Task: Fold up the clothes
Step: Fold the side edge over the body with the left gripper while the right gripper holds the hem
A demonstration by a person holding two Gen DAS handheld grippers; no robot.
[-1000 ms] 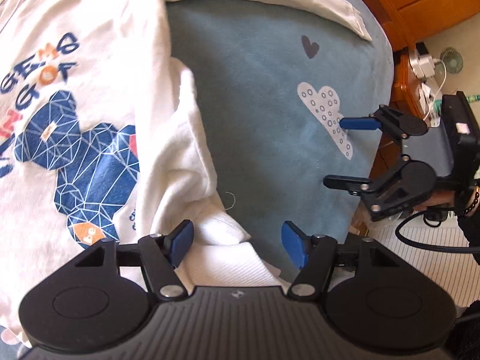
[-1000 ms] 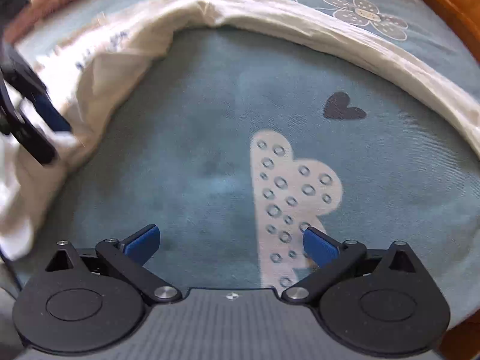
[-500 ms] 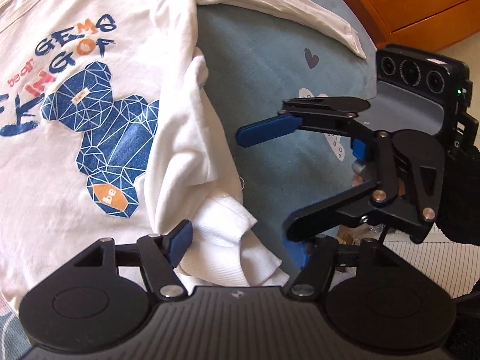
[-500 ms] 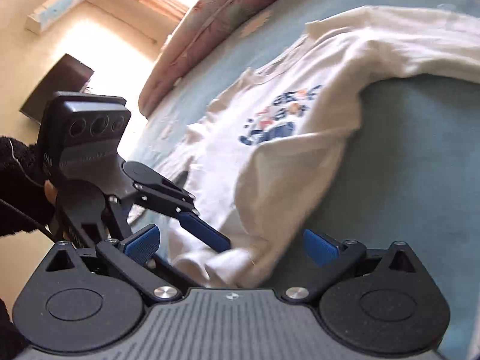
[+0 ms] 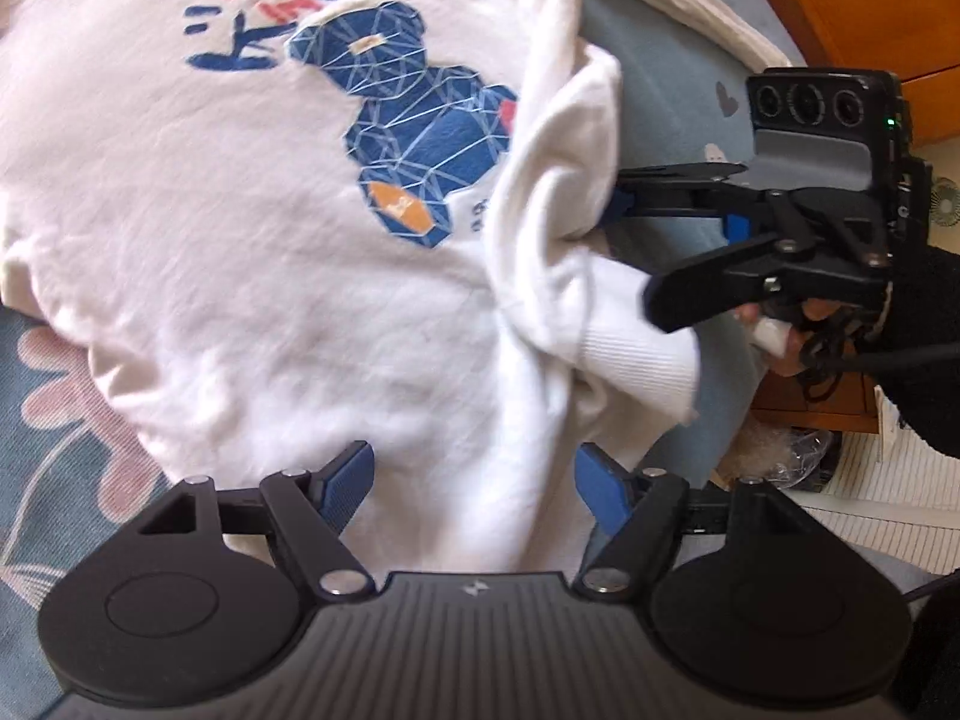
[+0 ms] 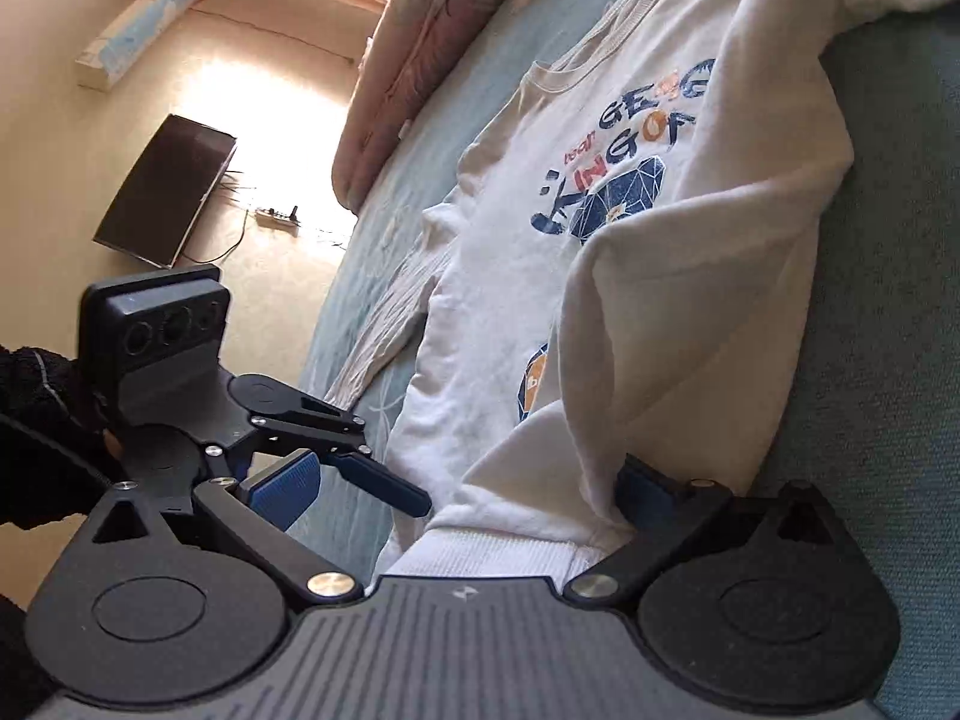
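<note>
A white sweatshirt (image 5: pixel 240 228) with a blue geometric bear print (image 5: pixel 414 120) lies spread face up on a bed covered by a teal bedspread (image 6: pixel 888 312). One sleeve (image 5: pixel 558 192) is folded in over the body, its ribbed cuff (image 5: pixel 636 354) bunched near the hem at the garment's side. The left claw (image 5: pixel 474 495) hovers over the lower edge of the sweatshirt with its blue pads (image 5: pixel 345 480) standing wide apart; they have just been opening further, and white fabric lies below the gap without being pinched. The right claw (image 5: pixel 624 258) reaches in from the side, its jaws spread wide around the bunched sleeve, one finger tucked in the fold; a firm grip cannot be told. Seen from the right wrist, the cuff (image 6: pixel 480 558) sits between its fingers (image 6: pixel 648 492). A pink pillow (image 6: pixel 432 30) rests at the head of the bed.
</note>
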